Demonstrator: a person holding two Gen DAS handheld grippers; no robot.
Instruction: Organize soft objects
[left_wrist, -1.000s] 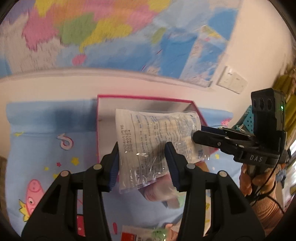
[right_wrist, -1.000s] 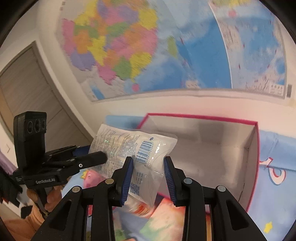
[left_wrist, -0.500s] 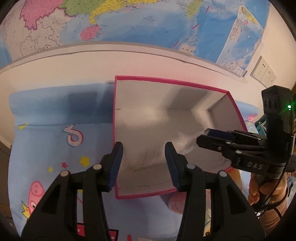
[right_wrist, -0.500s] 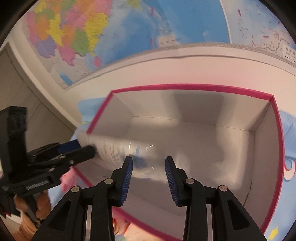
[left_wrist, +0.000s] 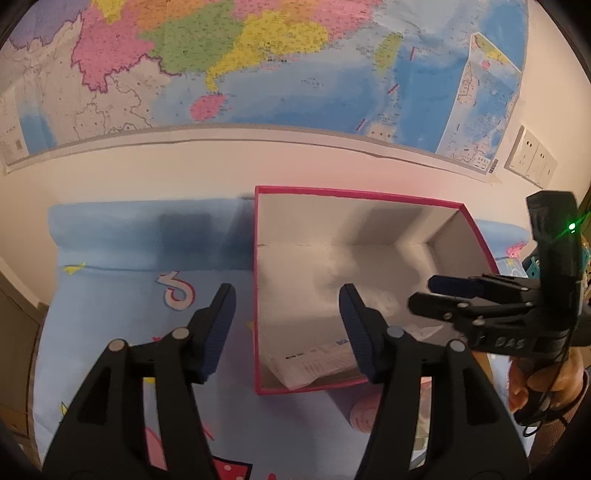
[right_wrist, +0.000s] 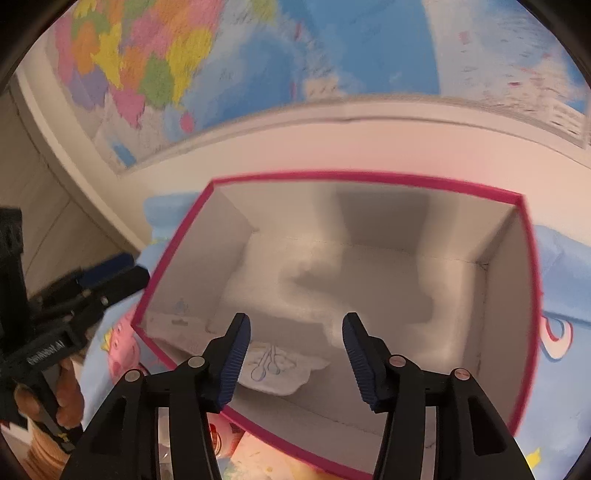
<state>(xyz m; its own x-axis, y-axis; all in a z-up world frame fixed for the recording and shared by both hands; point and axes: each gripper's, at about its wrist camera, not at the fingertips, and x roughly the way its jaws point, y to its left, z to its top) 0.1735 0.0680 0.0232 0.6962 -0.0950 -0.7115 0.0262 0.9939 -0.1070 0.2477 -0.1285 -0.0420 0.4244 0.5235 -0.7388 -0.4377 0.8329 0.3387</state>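
Packet down in the pink-rimmed box, both my grippers empty.

Wall map (left_wrist: 258, 62) behind, cartoon sheet (left_wrist: 122, 291) under the box (left_wrist: 354, 192). My left gripper (left_wrist: 288, 325) and right gripper (right_wrist: 295, 349) had just been opening, nothing between the spread fingers; the packet (right_wrist: 275, 371) lay on the box floor below my right fingertips, untouched.

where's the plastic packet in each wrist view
Left wrist: the plastic packet lies in the near corner of the pink-edged box, just left of the left gripper's right finger.
Right wrist: the packet lies on the box floor at its near side, low centre-left.
Shared landmark: the box's pink rim, with the wall map behind.
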